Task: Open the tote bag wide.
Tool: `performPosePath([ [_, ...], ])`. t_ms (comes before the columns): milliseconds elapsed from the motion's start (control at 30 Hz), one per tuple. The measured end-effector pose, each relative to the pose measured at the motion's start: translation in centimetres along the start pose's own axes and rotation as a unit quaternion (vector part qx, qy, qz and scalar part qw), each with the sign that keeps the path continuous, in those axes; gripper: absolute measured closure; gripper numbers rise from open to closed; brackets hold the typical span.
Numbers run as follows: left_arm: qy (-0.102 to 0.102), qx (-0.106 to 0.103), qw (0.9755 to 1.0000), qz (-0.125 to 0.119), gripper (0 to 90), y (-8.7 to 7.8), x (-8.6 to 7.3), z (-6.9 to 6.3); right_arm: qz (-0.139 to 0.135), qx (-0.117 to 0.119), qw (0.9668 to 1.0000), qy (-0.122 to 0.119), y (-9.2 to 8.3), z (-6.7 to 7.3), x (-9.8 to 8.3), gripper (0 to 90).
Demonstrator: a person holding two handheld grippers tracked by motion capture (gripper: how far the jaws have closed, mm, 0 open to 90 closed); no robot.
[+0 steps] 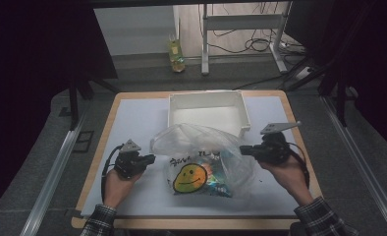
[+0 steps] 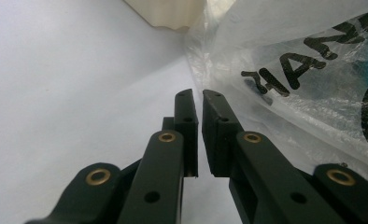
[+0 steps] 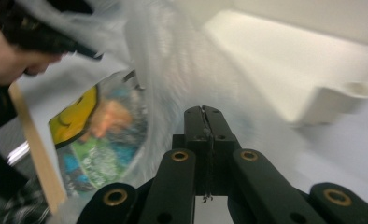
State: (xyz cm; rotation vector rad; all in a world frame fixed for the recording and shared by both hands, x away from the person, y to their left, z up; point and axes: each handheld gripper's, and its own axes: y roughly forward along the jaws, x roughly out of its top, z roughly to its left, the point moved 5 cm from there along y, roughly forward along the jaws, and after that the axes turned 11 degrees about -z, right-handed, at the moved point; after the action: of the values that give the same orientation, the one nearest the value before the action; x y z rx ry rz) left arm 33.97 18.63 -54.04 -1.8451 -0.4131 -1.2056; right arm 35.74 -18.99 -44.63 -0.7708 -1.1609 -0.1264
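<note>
A clear plastic bag [image 1: 201,142] printed with a yellow smiley face and black letters lies mid-table, with colourful contents inside. My right gripper [image 1: 243,150] is at the bag's right edge, jaws pressed together on the thin film, and that side of the bag is raised. In the right gripper view its tips [image 3: 204,110] meet, with the bag [image 3: 126,116] blurred ahead. My left gripper [image 1: 151,158] sits just left of the bag. Its jaws [image 2: 200,95] stand a narrow slit apart with nothing between them; the bag [image 2: 303,56] lies to their right.
A white rectangular tray [image 1: 206,96] stands behind the bag at the back of the table, also seen as a tray corner [image 2: 166,11] and tray wall [image 3: 285,56]. A white sheet [image 1: 137,118] covers the wooden tabletop. A bottle [image 1: 177,54] stands on the floor beyond.
</note>
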Motion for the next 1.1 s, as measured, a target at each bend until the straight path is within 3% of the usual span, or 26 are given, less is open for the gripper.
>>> performPosePath([
  [67,-0.003,0.001,1.0,-0.007,83.8,-0.5,0.1,0.3,0.01,-0.001,0.9999,-0.002,0.7,0.0,-0.7,88.9],
  [133,-0.011,-0.002,0.9998,-0.017,82.8,-1.3,0.5,0.4,0.041,-0.009,0.9991,0.0,2.6,-0.3,-3.2,88.9],
  [233,-0.01,-0.009,0.9997,-0.021,82.1,-1.9,0.9,0.3,0.054,-0.013,0.9984,0.006,3.5,-0.7,-4.8,88.9],
  [333,0.001,-0.028,0.9994,-0.019,80.5,-3.1,1.5,-0.7,0.067,-0.011,0.9975,0.021,4.5,-1.1,-6.7,88.9],
  [400,0.005,-0.032,0.9993,-0.017,80.3,-3.5,1.5,-1.1,0.067,-0.012,0.9974,0.023,4.5,-1.1,-6.9,89.0],
  [533,0.014,-0.063,0.9979,-0.007,80.1,-5.0,0.9,-3.1,0.064,-0.011,0.9976,0.024,4.5,-1.1,-6.9,89.0],
  [633,0.034,-0.077,0.9964,0.002,80.2,-6.1,0.7,-4.7,0.059,-0.011,0.998,0.02,4.2,-0.9,-6.4,89.0],
  [733,0.045,-0.09,0.995,-0.003,80.5,-7.5,1.3,-5.8,0.058,-0.012,0.9981,0.02,4.1,-0.8,-6.1,89.0],
  [767,0.055,-0.099,0.9935,-0.008,80.6,-8.6,1.8,-6.8,0.055,-0.012,0.9982,0.019,4.0,-0.7,-5.9,88.9],
  [800,0.055,-0.099,0.9935,-0.008,80.7,-8.6,1.8,-6.8,0.055,-0.012,0.9982,0.019,4.0,-0.7,-5.9,88.9],
  [900,0.061,-0.125,0.9899,-0.027,81.4,-10.2,3.1,-8.4,0.053,-0.01,0.9984,0.019,3.8,-0.7,-5.7,88.9],
  [967,0.06,-0.161,0.9845,-0.033,81.8,-10.4,4.0,-9.7,0.053,-0.01,0.9984,0.019,3.8,-0.7,-5.6,89.0],
  [1033,0.062,-0.196,0.9781,-0.031,81.8,-9.9,4.7,-11.1,0.052,-0.009,0.9984,0.02,3.7,-0.7,-5.5,89.0],
  [1100,0.066,-0.21,0.9751,-0.022,81.7,-8.7,5.2,-12.1,0.049,-0.005,0.9985,0.021,3.6,-0.5,-5.3,89.0],
])
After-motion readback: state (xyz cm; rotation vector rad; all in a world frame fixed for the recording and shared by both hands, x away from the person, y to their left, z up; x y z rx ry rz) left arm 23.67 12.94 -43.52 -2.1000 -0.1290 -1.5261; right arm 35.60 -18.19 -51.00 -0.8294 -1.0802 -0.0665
